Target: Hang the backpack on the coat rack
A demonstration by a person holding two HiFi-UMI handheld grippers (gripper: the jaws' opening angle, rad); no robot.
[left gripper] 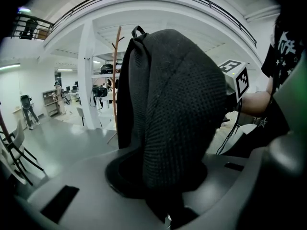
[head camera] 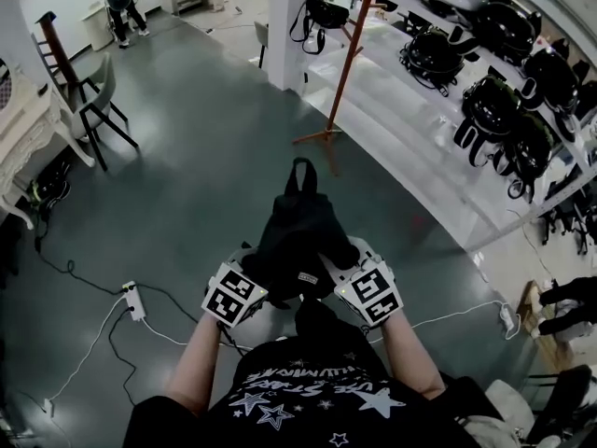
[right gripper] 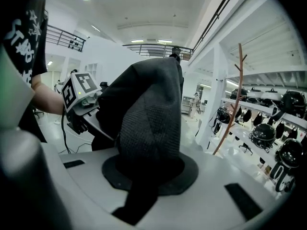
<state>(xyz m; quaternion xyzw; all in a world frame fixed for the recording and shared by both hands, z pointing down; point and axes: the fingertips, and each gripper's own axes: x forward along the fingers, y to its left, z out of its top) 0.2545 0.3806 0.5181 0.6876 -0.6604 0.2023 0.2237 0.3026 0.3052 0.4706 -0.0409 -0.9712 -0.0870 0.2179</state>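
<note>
A black backpack [head camera: 298,236] hangs in front of me between both grippers, its top loop pointing away from me. My left gripper [head camera: 264,276] is shut on a mesh shoulder strap [left gripper: 177,109], which fills the left gripper view. My right gripper [head camera: 333,274] is shut on the other strap [right gripper: 148,119]. Each gripper's marker cube shows in the other's view, the right one [left gripper: 236,80] and the left one [right gripper: 81,92]. The brown wooden coat rack [head camera: 343,73] stands on the floor ahead, well beyond the backpack; it also shows as a thin pole [left gripper: 116,75] [right gripper: 233,97].
White shelves [head camera: 420,129] on the right hold several black backpacks. A white pillar [head camera: 287,26] stands just left of the rack. A chair [head camera: 98,110] and a white table [head camera: 23,124] are at the left. A power strip with cables [head camera: 133,300] lies on the floor near my left arm.
</note>
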